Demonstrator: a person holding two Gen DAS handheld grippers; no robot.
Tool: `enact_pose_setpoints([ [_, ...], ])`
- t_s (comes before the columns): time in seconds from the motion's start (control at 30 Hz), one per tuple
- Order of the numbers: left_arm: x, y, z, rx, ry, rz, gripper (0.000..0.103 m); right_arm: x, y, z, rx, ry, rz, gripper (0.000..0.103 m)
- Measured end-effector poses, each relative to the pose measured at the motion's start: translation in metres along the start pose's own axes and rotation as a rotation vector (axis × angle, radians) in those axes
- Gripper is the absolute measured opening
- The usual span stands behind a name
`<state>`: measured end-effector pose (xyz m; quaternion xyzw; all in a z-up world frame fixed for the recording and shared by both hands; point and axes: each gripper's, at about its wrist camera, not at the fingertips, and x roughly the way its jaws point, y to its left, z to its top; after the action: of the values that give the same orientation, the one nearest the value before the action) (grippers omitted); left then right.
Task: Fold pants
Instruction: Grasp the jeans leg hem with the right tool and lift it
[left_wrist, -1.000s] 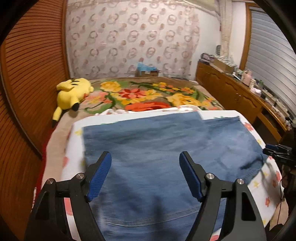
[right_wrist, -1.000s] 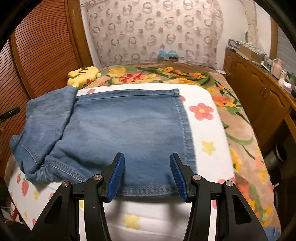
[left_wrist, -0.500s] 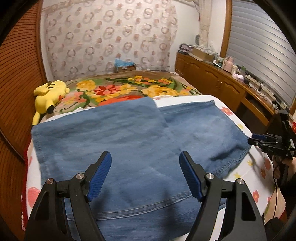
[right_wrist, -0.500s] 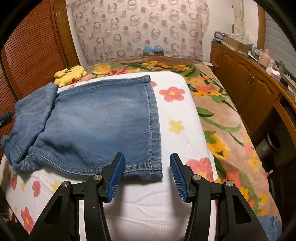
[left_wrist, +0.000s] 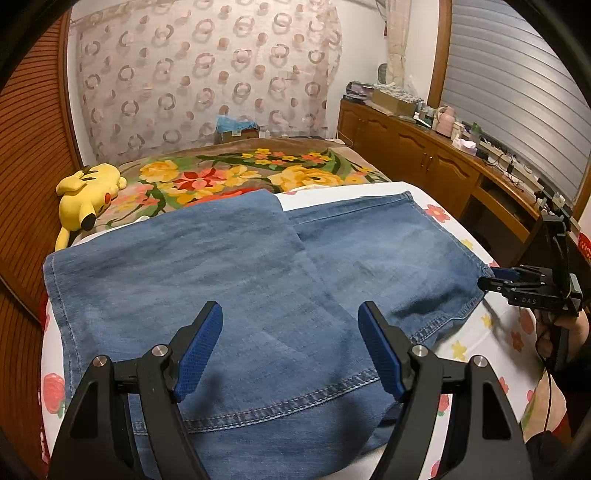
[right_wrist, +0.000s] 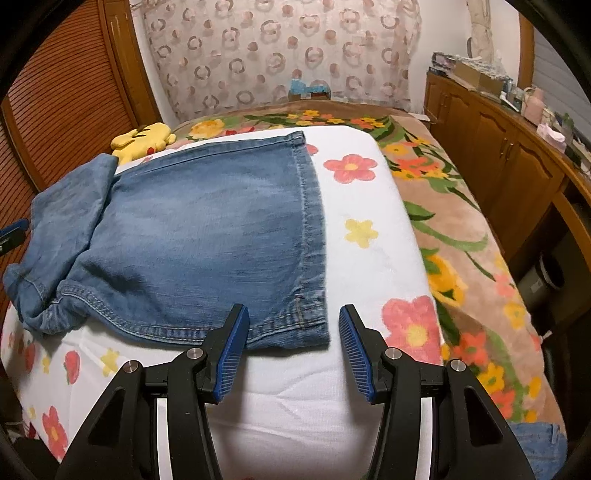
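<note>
The blue pants (left_wrist: 229, 288) are laid partly folded on a white flowered towel (right_wrist: 362, 236) spread over the bed. The left gripper (left_wrist: 290, 347) is held above the denim with its jaws wide and empty. The right gripper (right_wrist: 293, 341) is poised at the hem corner, jaws parted, nothing gripped.

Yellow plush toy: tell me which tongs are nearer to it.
Left, judging by both views. The left tongs hover over the jeans at the end nearest the plush toy. The right tongs are at the jeans' opposite hem corner.
</note>
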<state>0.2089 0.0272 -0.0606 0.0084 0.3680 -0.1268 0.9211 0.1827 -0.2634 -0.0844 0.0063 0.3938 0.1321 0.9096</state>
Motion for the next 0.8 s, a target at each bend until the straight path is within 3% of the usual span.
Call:
enact_pose_setpoints([
  [0.1,0.0,0.0,0.0,0.0,0.0,0.0,0.077,0.001,0.001,0.0,0.007,-0.001,0.007,0.05],
  [0.2,0.0,0.0,0.0,-0.001,0.0,0.002,0.076,0.002,0.004,0.001,0.012,0.004,0.029,0.028],
  [0.3,-0.002,0.0,-0.001,-0.007,-0.001,0.007,0.077,-0.001,0.007,0.003,0.015,-0.01,0.046,0.021],
  [0.6,-0.01,0.015,-0.006,-0.026,-0.009,0.025,0.077,-0.034,0.025,0.031,-0.022,-0.132,0.128,0.019],
  [0.8,-0.023,0.027,-0.009,-0.051,-0.027,0.051,0.077,-0.055,0.073,0.057,-0.138,-0.203,0.213,0.019],
])
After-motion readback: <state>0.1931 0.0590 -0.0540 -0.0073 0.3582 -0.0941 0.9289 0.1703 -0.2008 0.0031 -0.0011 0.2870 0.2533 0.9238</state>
